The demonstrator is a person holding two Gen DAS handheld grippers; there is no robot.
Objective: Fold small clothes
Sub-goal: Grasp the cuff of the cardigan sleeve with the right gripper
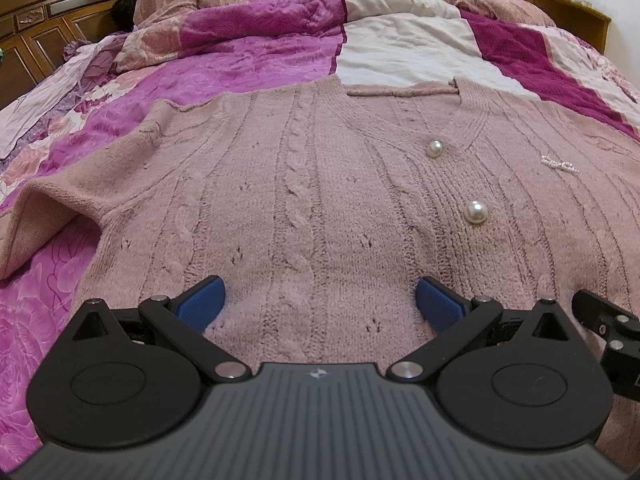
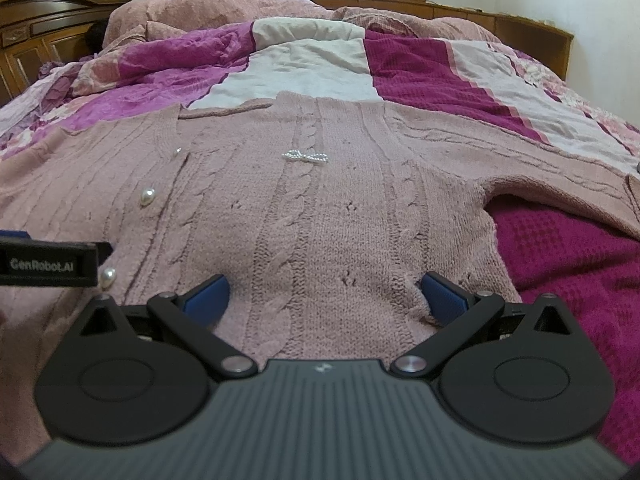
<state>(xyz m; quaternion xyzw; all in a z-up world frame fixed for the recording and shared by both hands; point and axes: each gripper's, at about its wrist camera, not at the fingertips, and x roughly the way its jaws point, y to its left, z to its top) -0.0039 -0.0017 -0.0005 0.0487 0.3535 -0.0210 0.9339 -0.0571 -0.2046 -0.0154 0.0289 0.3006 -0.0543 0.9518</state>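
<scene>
A pink cable-knit cardigan [image 1: 320, 184] with pearl buttons [image 1: 475, 212] lies flat, front up, on the bed, neckline away from me. It also shows in the right wrist view [image 2: 320, 208], with a small bead bow [image 2: 306, 156]. My left gripper [image 1: 320, 304] is open, its blue pads [image 1: 200, 304] spread over the hem left of the button row. My right gripper [image 2: 324, 300] is open, its pads [image 2: 444, 296] over the hem near the cardigan's right side seam. The left sleeve [image 1: 44, 208] and right sleeve [image 2: 560, 184] stretch outward.
The bed is covered by a patchwork quilt in purple [image 1: 248, 64], white [image 1: 400, 52] and magenta [image 2: 580, 264]. A bunched pink blanket [image 2: 224, 4] lies at the far side. A wooden headboard [image 1: 44, 12] stands at left. The left gripper's body [image 2: 48, 264] shows in the right wrist view.
</scene>
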